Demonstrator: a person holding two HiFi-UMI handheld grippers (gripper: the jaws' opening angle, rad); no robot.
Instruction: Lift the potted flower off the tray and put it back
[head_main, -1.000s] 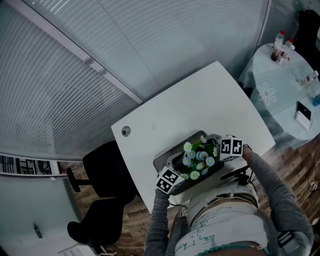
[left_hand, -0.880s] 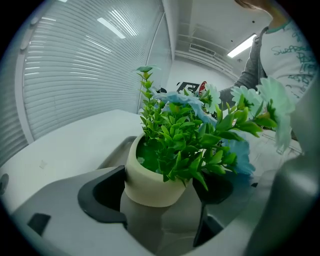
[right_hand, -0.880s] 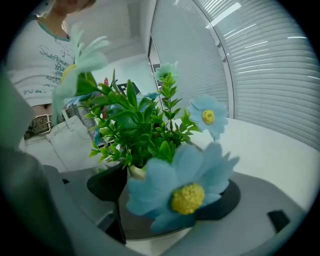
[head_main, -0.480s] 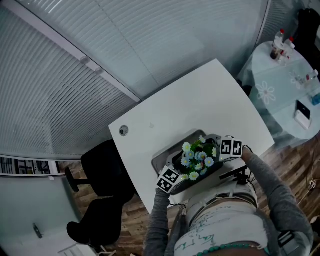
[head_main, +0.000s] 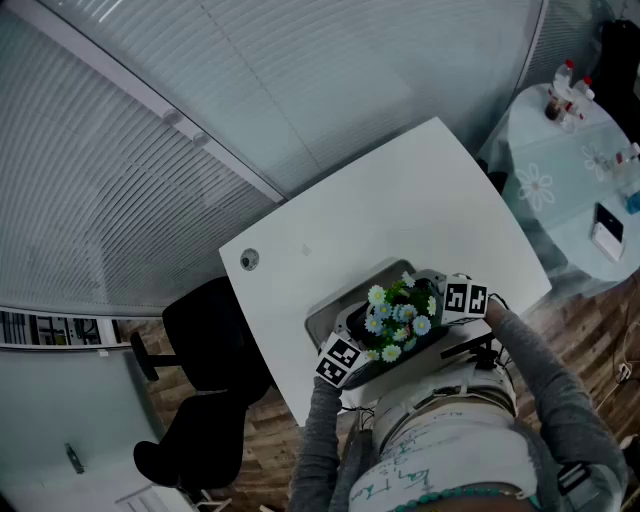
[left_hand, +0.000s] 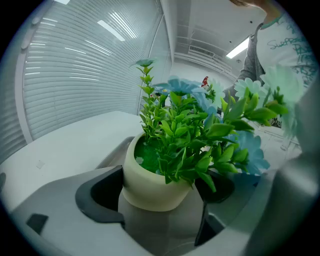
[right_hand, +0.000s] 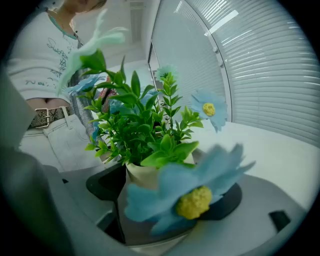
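The white counter (head_main: 400, 190) carries a grey tray (head_main: 330, 318) near the edge closest to me. The potted flower (head_main: 398, 318) stands upright on that tray — cream pot, green leaves, pale blue and white blossoms. I have one tool on each side of it.

The left hand-held gripper (left_hand: 159, 212) has just been opening its jaws, which are spread fully. The pot sits between them, close against one dark pad. The other pad is partly behind foliage, and I see no squeeze on the pot.

The right hand-held gripper (right_hand: 165, 200) also has its jaws wide apart, with the pot between them and just beside the near pad. A blurred blue blossom (right_hand: 195, 192) covers much of the far pad, so contact on that side cannot be confirmed.

Nothing is lifted — the pot's base rests down in the tray.
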